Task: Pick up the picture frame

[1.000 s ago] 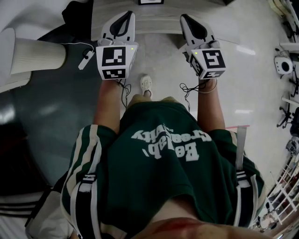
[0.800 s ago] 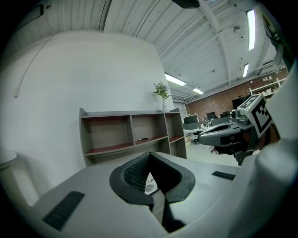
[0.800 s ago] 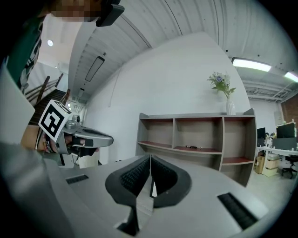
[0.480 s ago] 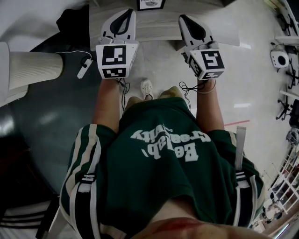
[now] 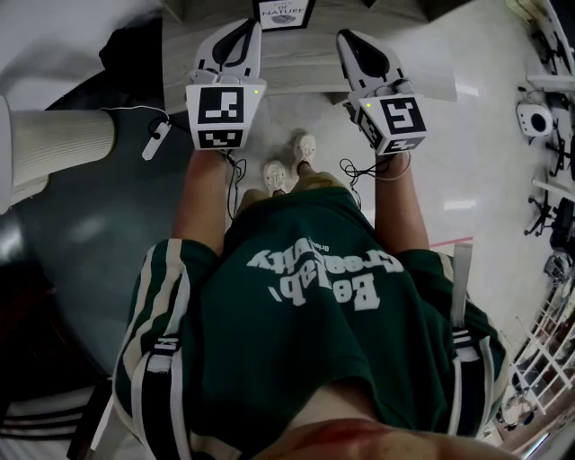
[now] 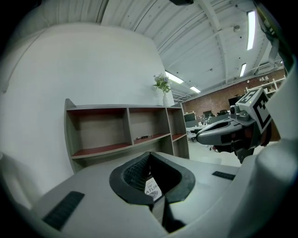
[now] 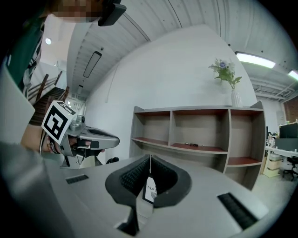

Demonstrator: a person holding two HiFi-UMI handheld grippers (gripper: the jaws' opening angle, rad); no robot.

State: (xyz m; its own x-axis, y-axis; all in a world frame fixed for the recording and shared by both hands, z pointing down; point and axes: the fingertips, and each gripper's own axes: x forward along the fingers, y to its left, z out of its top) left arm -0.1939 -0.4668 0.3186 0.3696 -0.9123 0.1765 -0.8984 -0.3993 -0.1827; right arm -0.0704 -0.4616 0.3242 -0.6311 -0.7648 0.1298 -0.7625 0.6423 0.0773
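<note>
The picture frame [image 5: 283, 11], black-edged with a white printed card, stands at the top edge of the head view on a pale wooden table [image 5: 296, 58]. My left gripper [image 5: 244, 25] is shut, empty, and points at the table just left of the frame. To the right of the frame my right gripper [image 5: 349, 38] is also shut and holds nothing. In the left gripper view the frame [image 6: 151, 188] shows through the hollow under the closed tips [image 6: 150, 153]. The right gripper view shows the frame [image 7: 150, 193] the same way, below its closed tips [image 7: 150, 157].
A wooden shelf unit [image 7: 200, 135] stands against the white wall, with a vase of flowers [image 7: 228, 74] on top. A white cushioned seat [image 5: 54, 144] and a dark round rug [image 5: 99, 260] lie to my left. Equipment [image 5: 539, 117] stands on the floor at right.
The person has walked forward, carrying both grippers over the table's near edge. The frame has come further into view at the top. Both grippers stay shut.
</note>
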